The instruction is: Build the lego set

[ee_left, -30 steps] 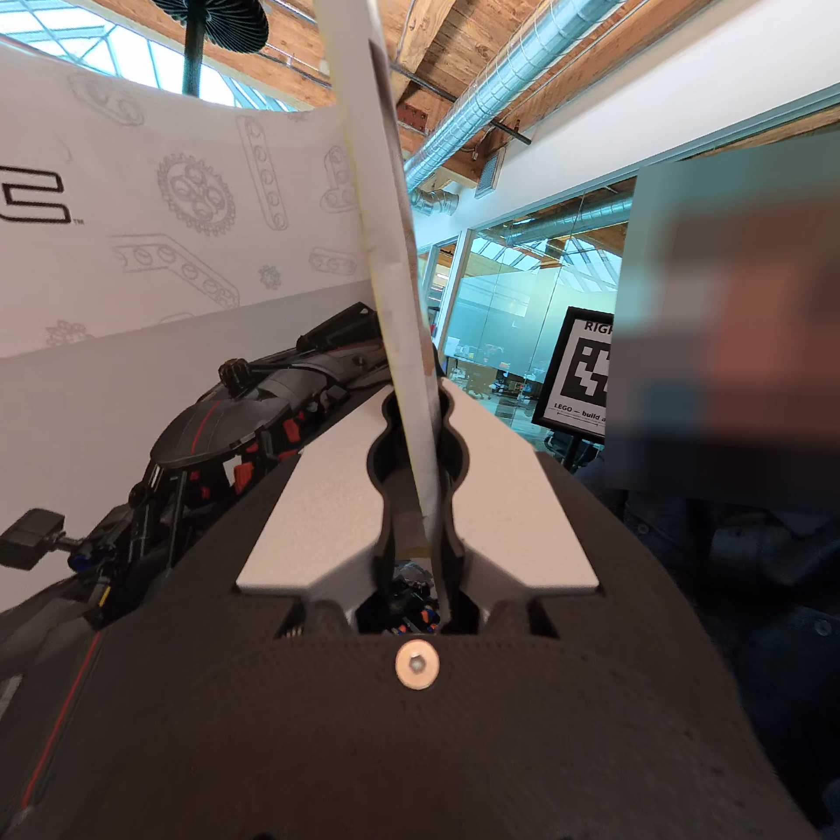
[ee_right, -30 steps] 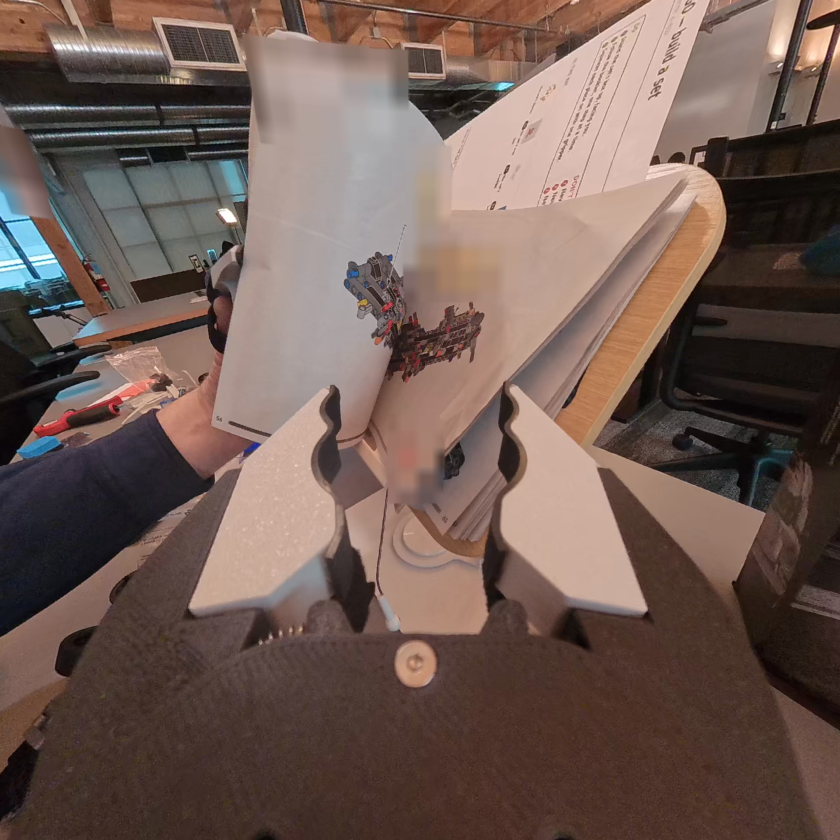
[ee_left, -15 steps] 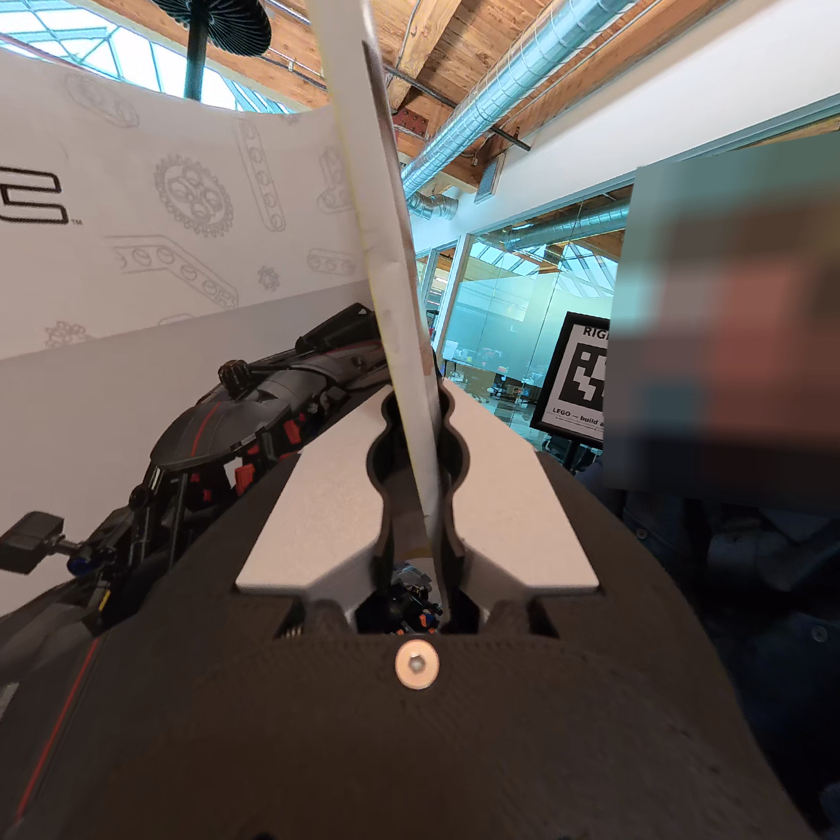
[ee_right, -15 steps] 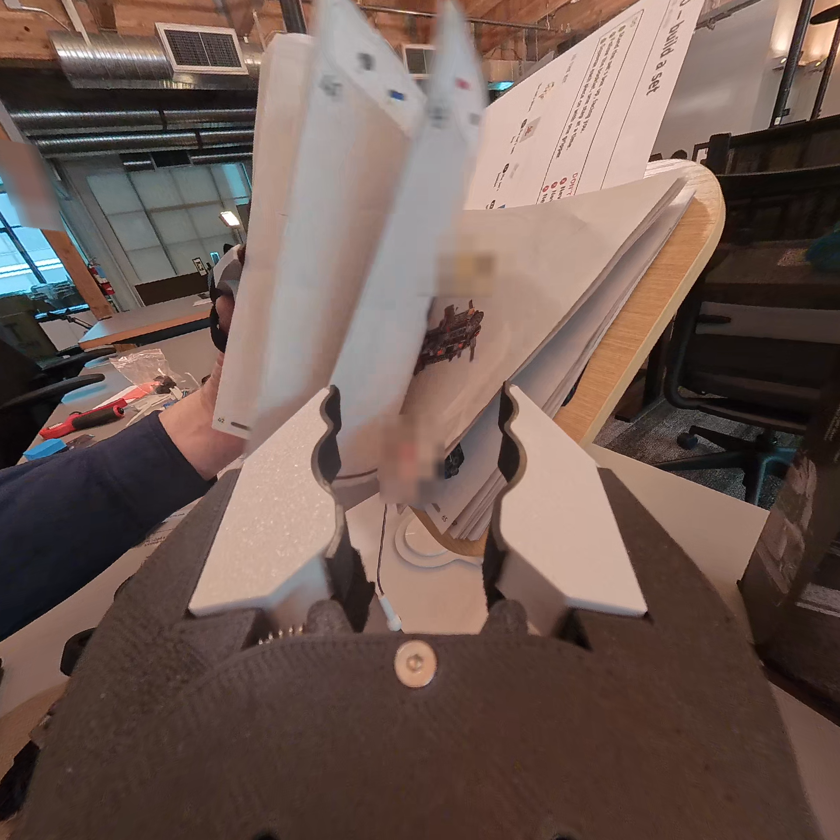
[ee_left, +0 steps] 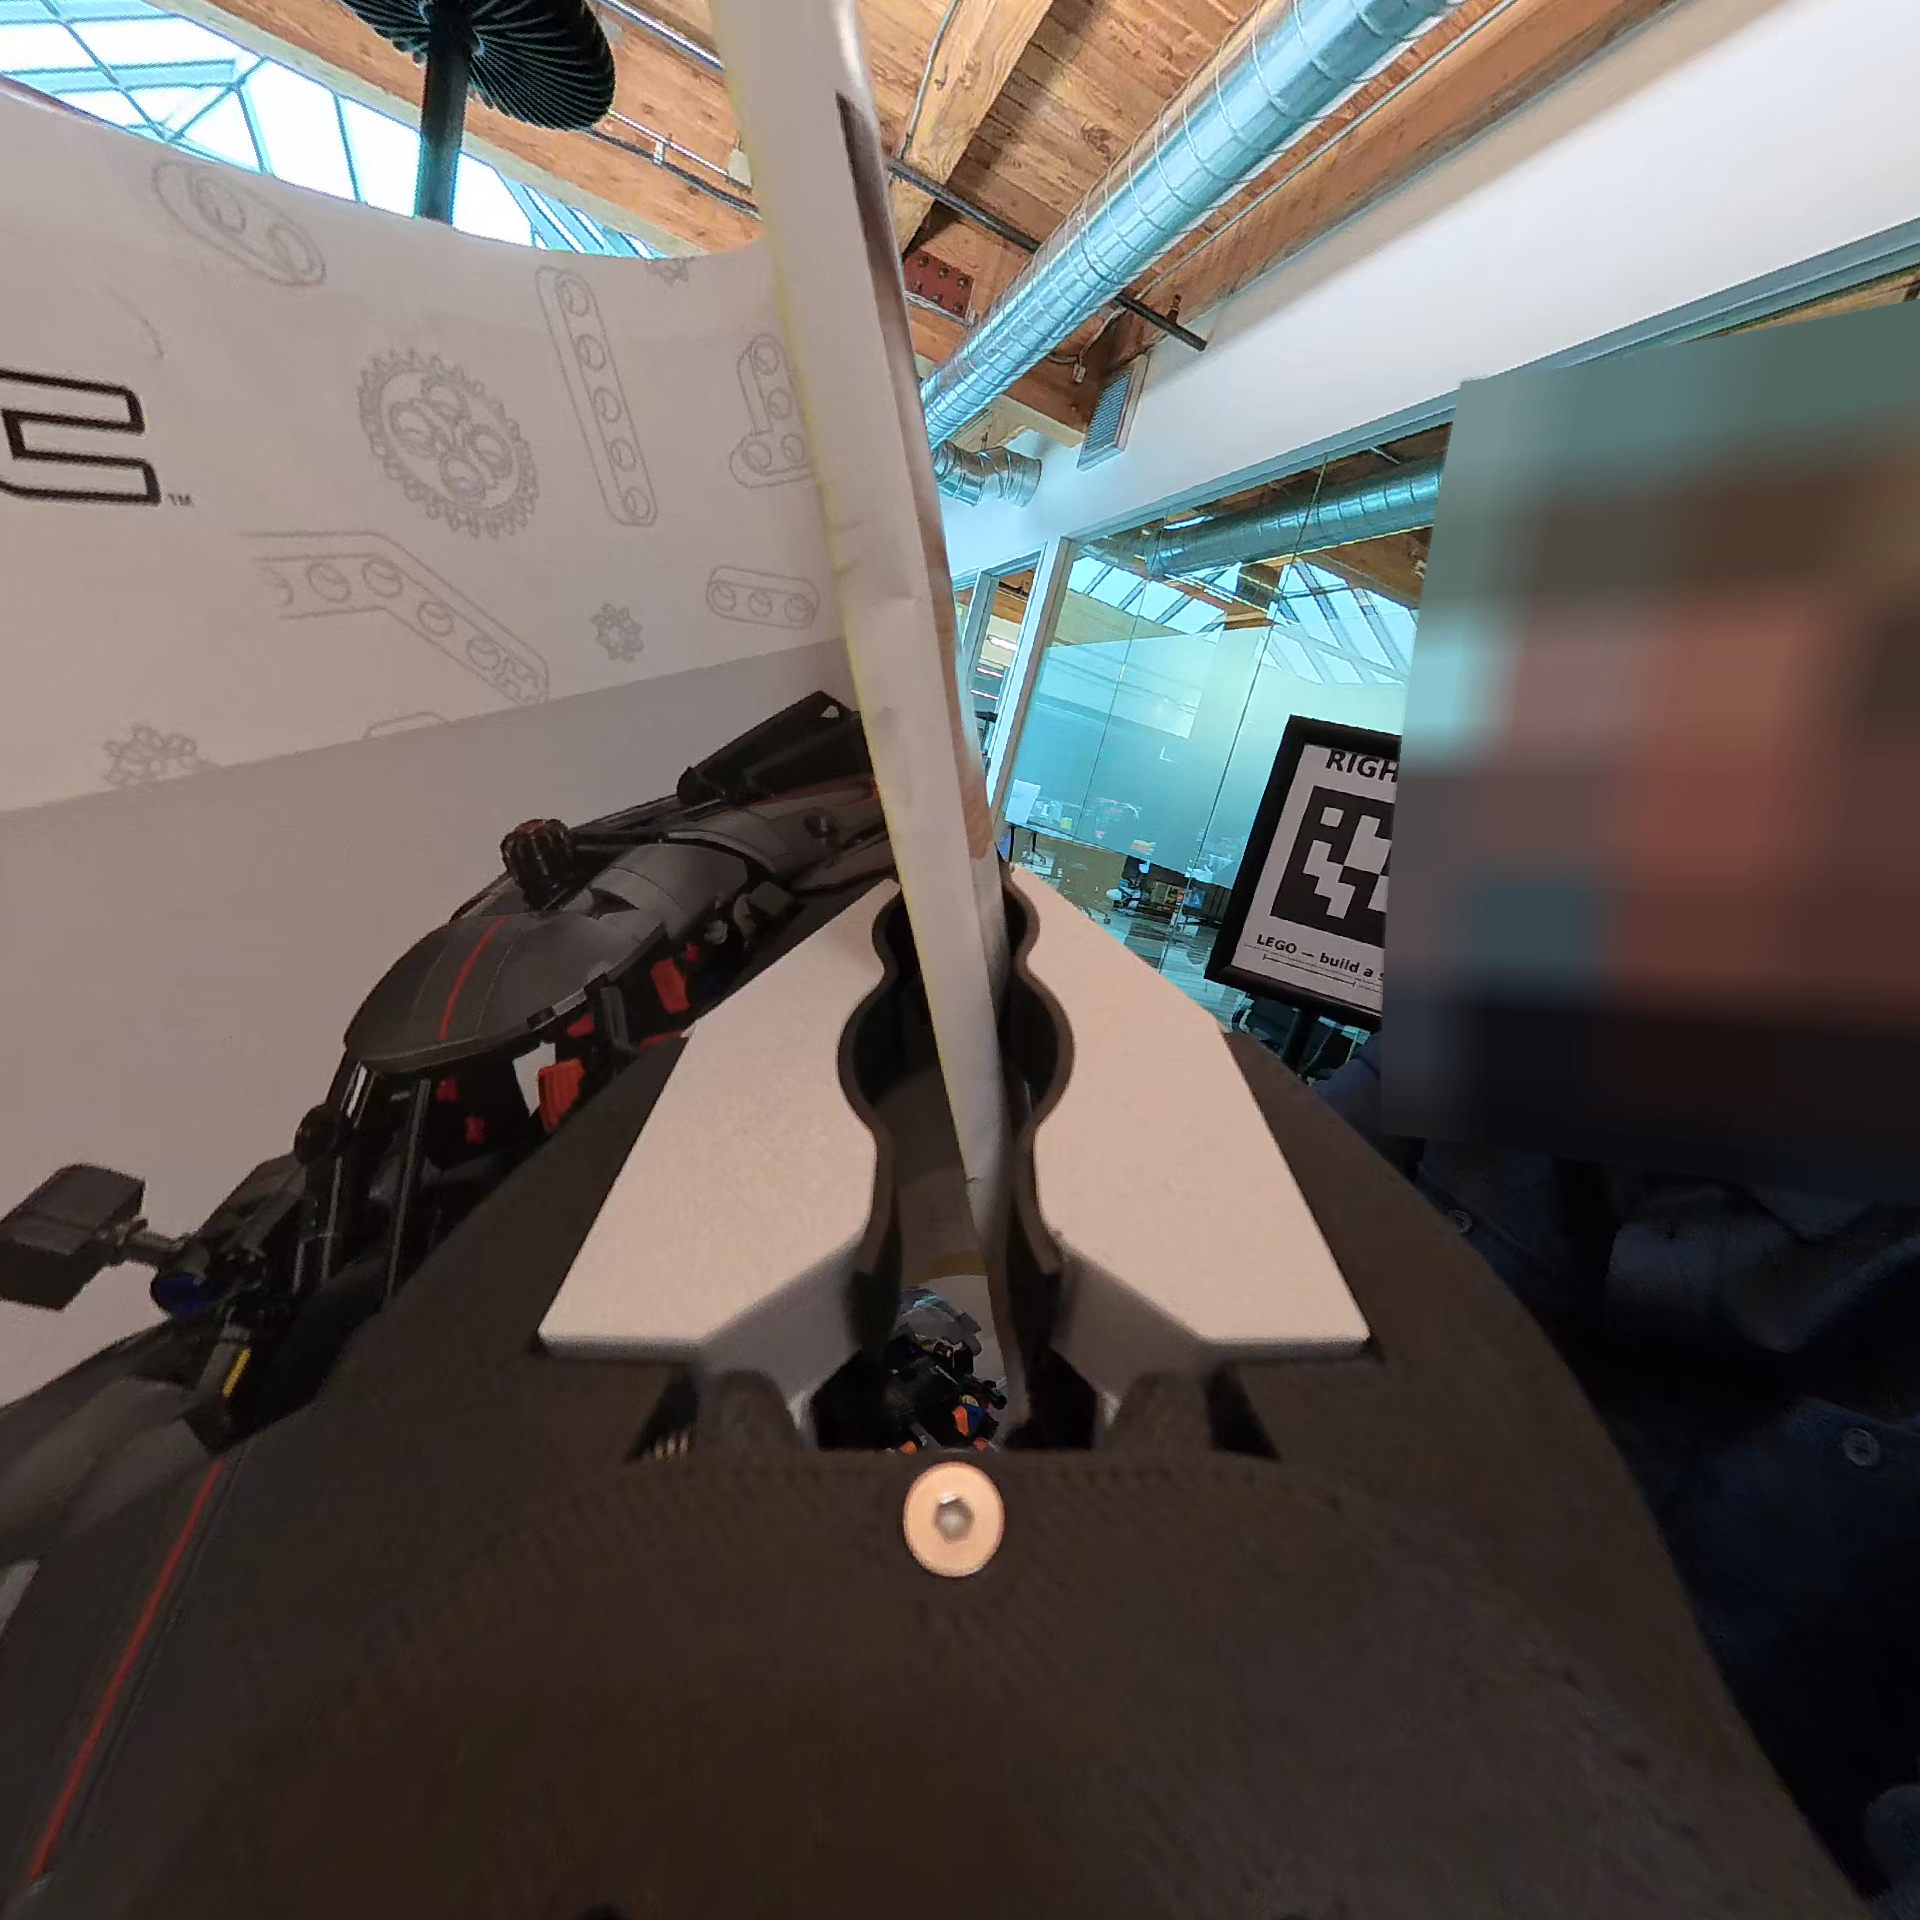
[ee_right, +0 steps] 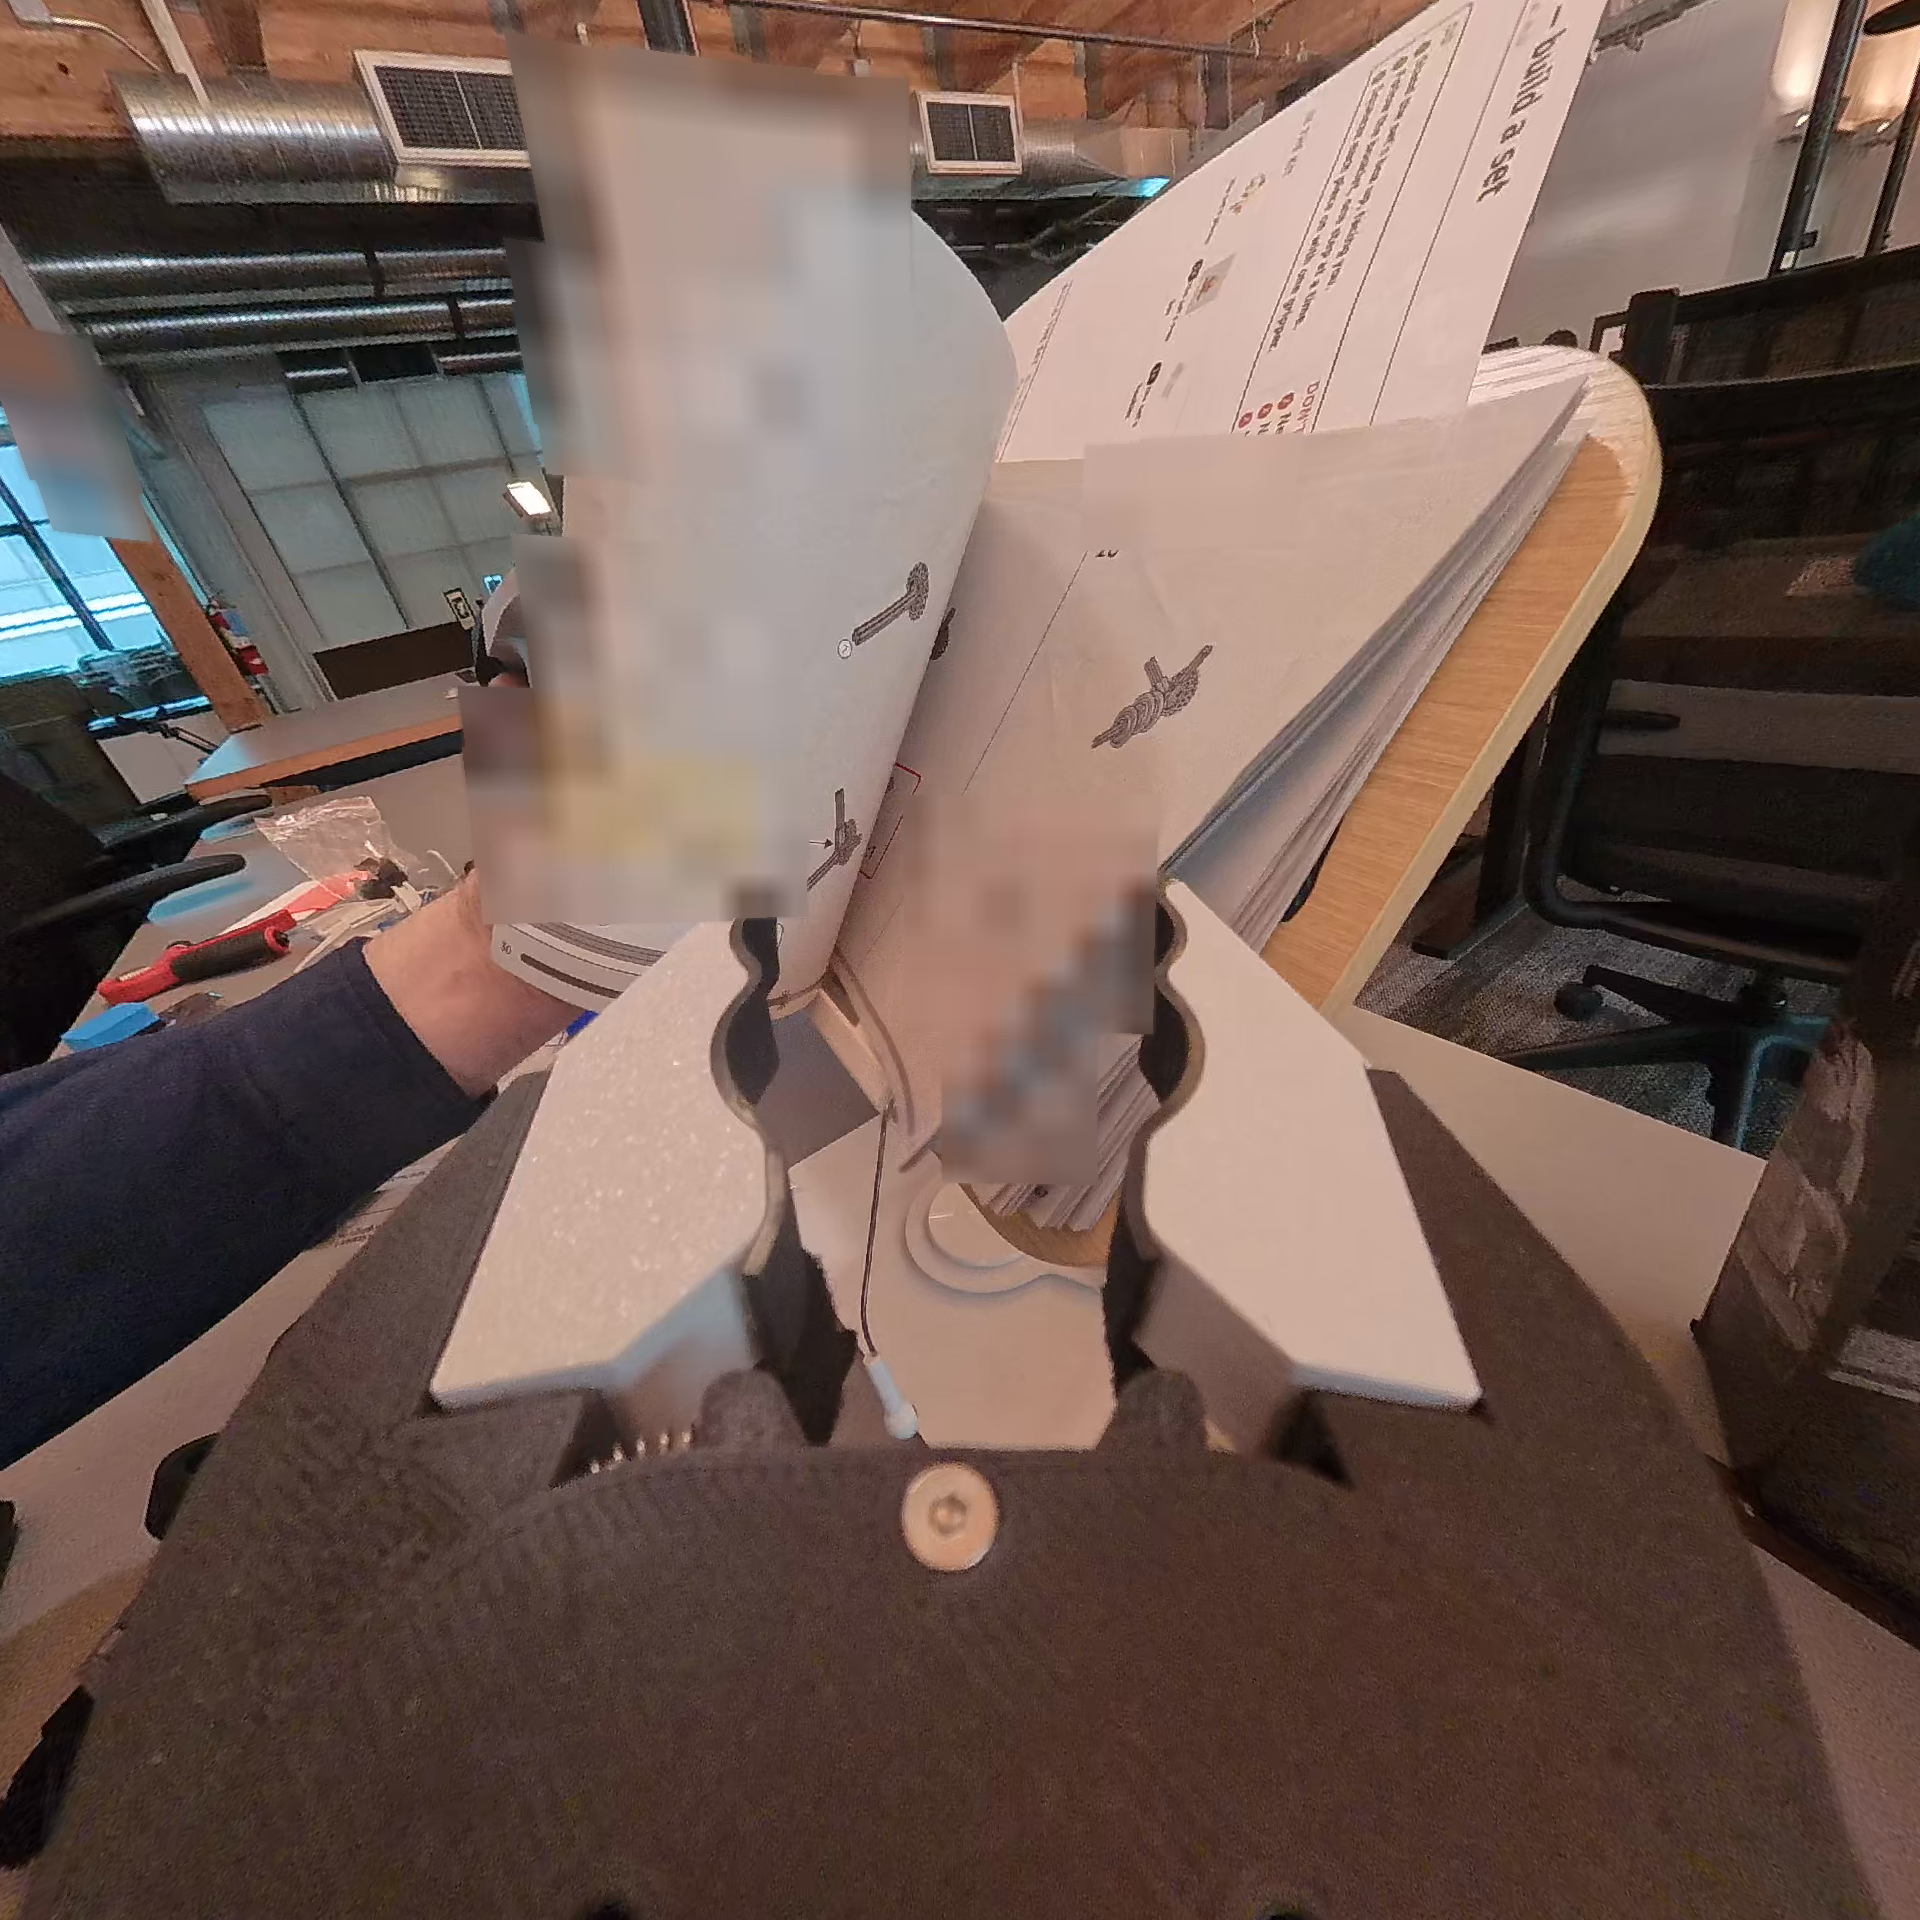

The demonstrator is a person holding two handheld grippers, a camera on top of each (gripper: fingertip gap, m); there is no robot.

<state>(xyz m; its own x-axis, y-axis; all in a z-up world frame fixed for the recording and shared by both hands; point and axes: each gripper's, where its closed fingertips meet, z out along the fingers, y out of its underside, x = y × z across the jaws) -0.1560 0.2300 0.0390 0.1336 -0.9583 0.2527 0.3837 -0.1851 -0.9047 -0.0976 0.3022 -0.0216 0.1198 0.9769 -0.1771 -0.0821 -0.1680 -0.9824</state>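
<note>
Over at nine o'clock in the left wrist view the cover [ee_left: 416,582] of the instruction booklet fills the picture: white, printed with grey gears and beams, and lower down a dark vehicle with red trim. The left gripper [ee_left: 951,1049] has its jaws pinched tight on a thick sheaf of the booklet's pages [ee_left: 894,644], which stands edge-on and runs up from the jaws toward twelve o'clock. Past it, at about three o'clock, a framed black-and-white marker sign [ee_left: 1320,883] stands before a glass wall.

In the right wrist view a dark blue sleeve [ee_right: 197,1153] reaches in from nine o'clock — the hand itself sits under the lifted pages and is mostly hidden. A red-handled tool [ee_right: 197,961] and a clear bag of parts [ee_right: 332,847] lie on the surface [ee_right: 343,738] behind it. The instruction booklet [ee_right: 1247,675] leans open on a wooden stand [ee_right: 1475,748], with one curled leaf [ee_right: 831,499] arching over at about eleven o'clock. The right gripper [ee_right: 951,997] hangs just before the booklet's lower edge, its jaws spread wide and gripping nothing — the bottom corner of the page stack shows between them, though I cannot tell whether it touches either one. A printed sheet [ee_right: 1351,187] rises behind the stand at one o'clock.
</note>
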